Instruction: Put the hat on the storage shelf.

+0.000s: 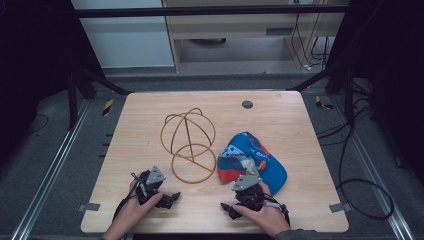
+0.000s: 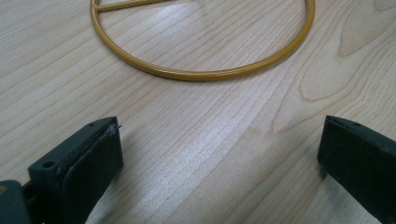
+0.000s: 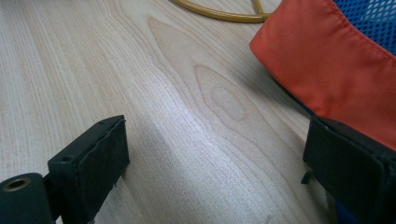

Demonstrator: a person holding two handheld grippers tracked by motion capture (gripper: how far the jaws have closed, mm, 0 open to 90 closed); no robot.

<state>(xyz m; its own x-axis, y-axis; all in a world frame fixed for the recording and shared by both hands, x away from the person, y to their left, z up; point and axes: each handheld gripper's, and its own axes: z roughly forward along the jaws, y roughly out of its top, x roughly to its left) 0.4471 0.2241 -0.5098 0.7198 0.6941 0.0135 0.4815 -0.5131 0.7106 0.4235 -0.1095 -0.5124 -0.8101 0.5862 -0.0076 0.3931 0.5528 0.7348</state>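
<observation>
A: Nearest the camera? Two hands at the table's (image 1: 280, 115) 6 o'clock edge, forearms cut off by the frame. Left gripper (image 2: 219, 158): jaws wide apart over bare wood, nothing between them.

B: Right gripper (image 3: 215, 158)?

A: Jaws apart too, empty. Its right jaw sits just beside the cap's (image 3: 336, 65) orange fabric (touching or not, can't tell).

B: Cap location?

A: High view: blue-and-orange cap (image 1: 260, 160) at the table's 4 o'clock, near edge hidden behind the right gripper. Gold wire stand (image 1: 189, 140) at centre, just left of it; the base ring is cut off in both gripper views.
</observation>
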